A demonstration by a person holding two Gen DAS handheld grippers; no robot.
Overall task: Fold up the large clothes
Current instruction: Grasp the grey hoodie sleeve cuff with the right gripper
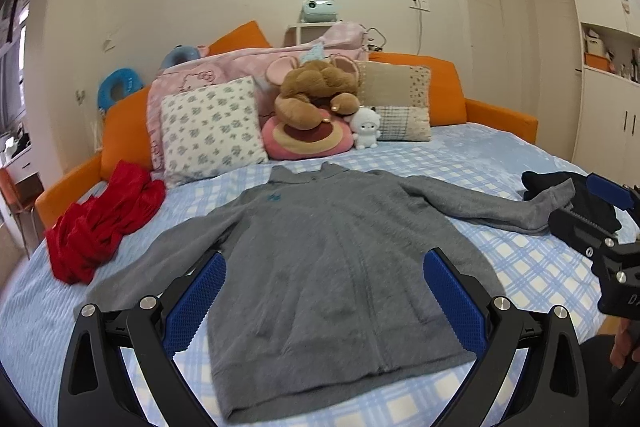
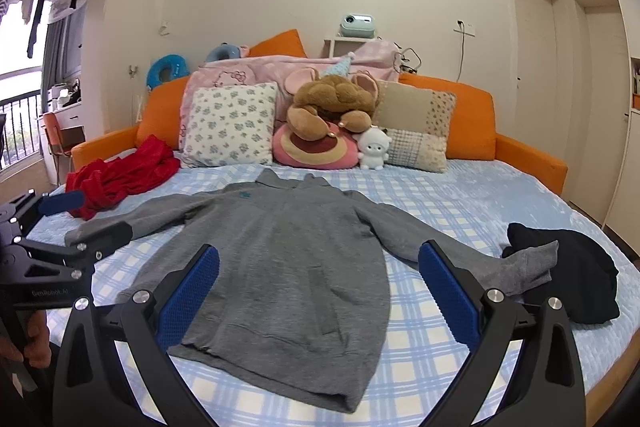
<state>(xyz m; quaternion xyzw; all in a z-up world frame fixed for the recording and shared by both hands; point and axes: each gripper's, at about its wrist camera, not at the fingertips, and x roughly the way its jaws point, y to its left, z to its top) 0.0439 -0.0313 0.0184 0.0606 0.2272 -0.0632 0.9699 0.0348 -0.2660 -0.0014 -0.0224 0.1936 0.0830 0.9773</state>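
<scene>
Both wide, empty: left hand-held gripper, right hand-held gripper. Hoodie flat on bed; pinch each sleeve cuff, fold inward first.

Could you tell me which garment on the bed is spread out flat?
The grey sweatshirt, sleeves spread wide; the red garment and black garment lie crumpled.

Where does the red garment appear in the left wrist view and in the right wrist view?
Left wrist view: the red garment lies crumpled at the left on the bed, left of the grey sweater.
Right wrist view: the red garment sits upper left, beyond the sweater's sleeve.
Shared landmark: the floral pillow just right of it.
</scene>
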